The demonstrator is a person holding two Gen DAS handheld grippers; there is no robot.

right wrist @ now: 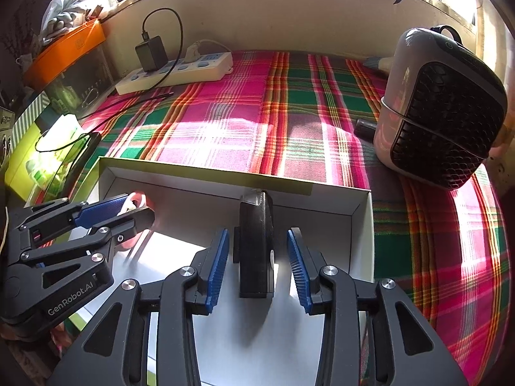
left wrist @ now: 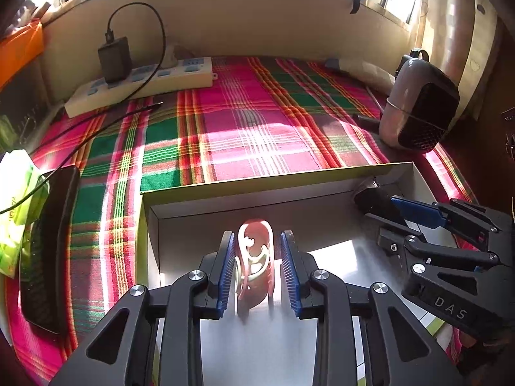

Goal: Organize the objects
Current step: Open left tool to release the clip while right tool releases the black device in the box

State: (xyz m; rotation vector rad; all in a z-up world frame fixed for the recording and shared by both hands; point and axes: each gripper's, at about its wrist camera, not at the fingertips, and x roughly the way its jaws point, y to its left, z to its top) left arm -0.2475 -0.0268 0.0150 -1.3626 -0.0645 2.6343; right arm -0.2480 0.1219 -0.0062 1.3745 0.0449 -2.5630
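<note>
Two grippers over a white box (left wrist: 151,222) on a desk with a bright checked cloth (left wrist: 244,122).

Left gripper (left wrist: 256,268): blue pads apart, not pressing. Between them a pink hair clip (left wrist: 257,257), standing up on the box floor, small gaps on both sides.

Right gripper (right wrist: 257,268): pads apart too. Between them a flat black thing (right wrist: 256,251), standing on its edge in the box, near the back wall, not squeezed. Hard to tell what this black thing is.

Both in the same box, pink clip on the left side, black thing on the right side.

Past the box, on the cloth: a white power strip (left wrist: 141,82) with a black charger (left wrist: 114,59) plugged in and a black cable (left wrist: 96,128) trailing over the cloth. At the far right, a small pink and black fan (right wrist: 441,109). At the left edge, a green packet (left wrist: 16,206) beside a long black thing (left wrist: 48,247).
</note>
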